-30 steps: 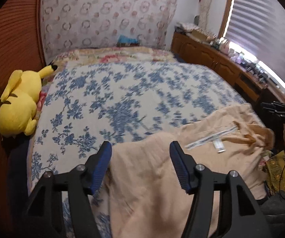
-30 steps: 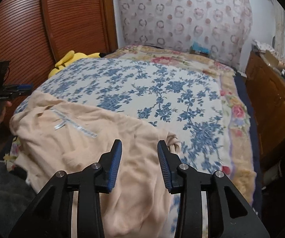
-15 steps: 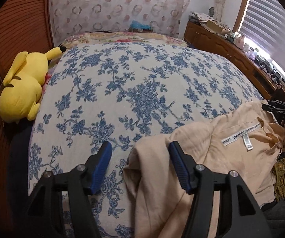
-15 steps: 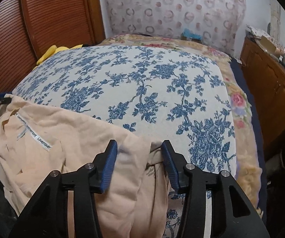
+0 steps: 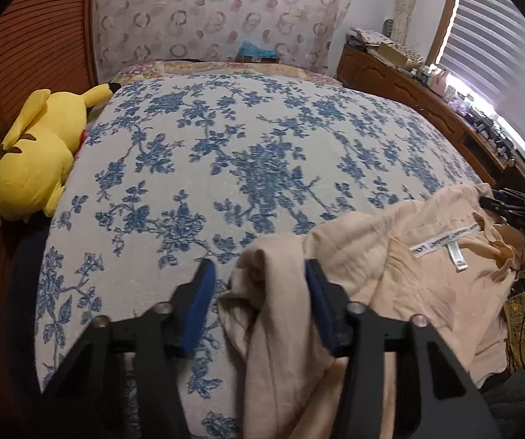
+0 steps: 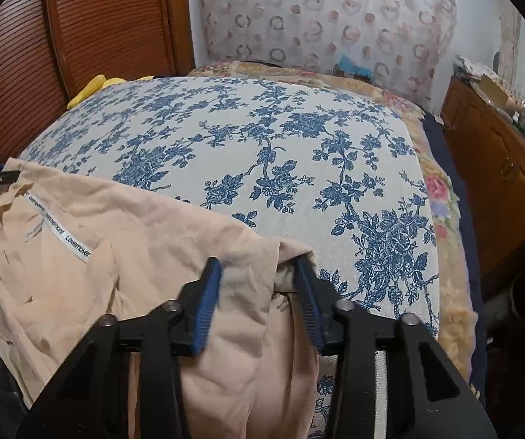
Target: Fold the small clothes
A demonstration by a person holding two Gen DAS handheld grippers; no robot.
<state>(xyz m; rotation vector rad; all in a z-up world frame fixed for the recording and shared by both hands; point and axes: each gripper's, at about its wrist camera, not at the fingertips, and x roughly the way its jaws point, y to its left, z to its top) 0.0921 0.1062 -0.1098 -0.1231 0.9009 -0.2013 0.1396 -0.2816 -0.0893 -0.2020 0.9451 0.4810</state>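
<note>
A peach-coloured garment [image 5: 390,285] with a white neck label lies crumpled at the near edge of the bed and hangs over it. It also shows in the right wrist view [image 6: 109,256]. My left gripper [image 5: 257,274] is open, with a bunched fold of the garment between its blue pads. My right gripper [image 6: 259,270] is open too, its jaws either side of the garment's other corner. Each gripper shows at the edge of the other's view.
The bed has a white spread with blue flowers [image 5: 248,153]. A yellow plush toy [image 5: 39,153] lies at its left edge by the slatted wooden doors. A wooden dresser [image 6: 500,168] with clutter runs along the right side under the window.
Both grippers have dropped lower and closer to the garment's near corners. The garment has slid back toward the bed's near edge and bunched up, baring more of the spread.
</note>
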